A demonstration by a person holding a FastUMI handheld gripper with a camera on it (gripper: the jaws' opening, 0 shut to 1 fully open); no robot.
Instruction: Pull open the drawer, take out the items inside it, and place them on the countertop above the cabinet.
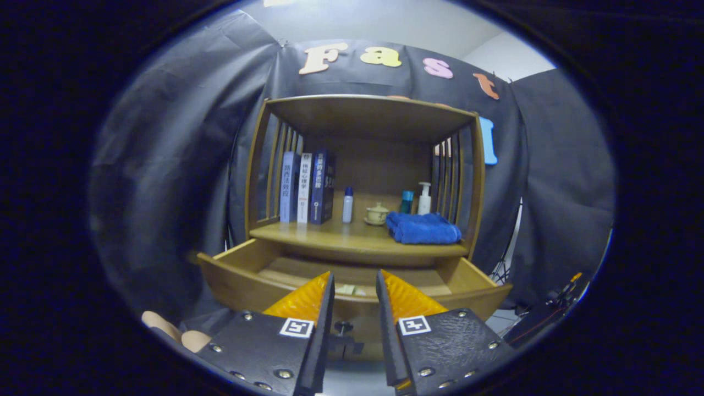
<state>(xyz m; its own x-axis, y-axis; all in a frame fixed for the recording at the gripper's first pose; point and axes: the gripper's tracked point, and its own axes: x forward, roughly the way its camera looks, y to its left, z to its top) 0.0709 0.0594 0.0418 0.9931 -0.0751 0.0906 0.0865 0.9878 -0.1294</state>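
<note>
The wooden cabinet's drawer is pulled out toward me. Between my fingertips, inside the drawer, a small pale item shows; I cannot tell what it is. My gripper hovers just in front of and above the drawer's front wall, fingers a little apart with nothing between them. The drawer's knob shows low between the fingers. Above the drawer lies the countertop, a wooden shelf surface.
On the countertop stand three books at left, a small white bottle, a lidded cup, a teal bottle, a pump bottle and a folded blue towel at right. Slatted side walls flank the shelf.
</note>
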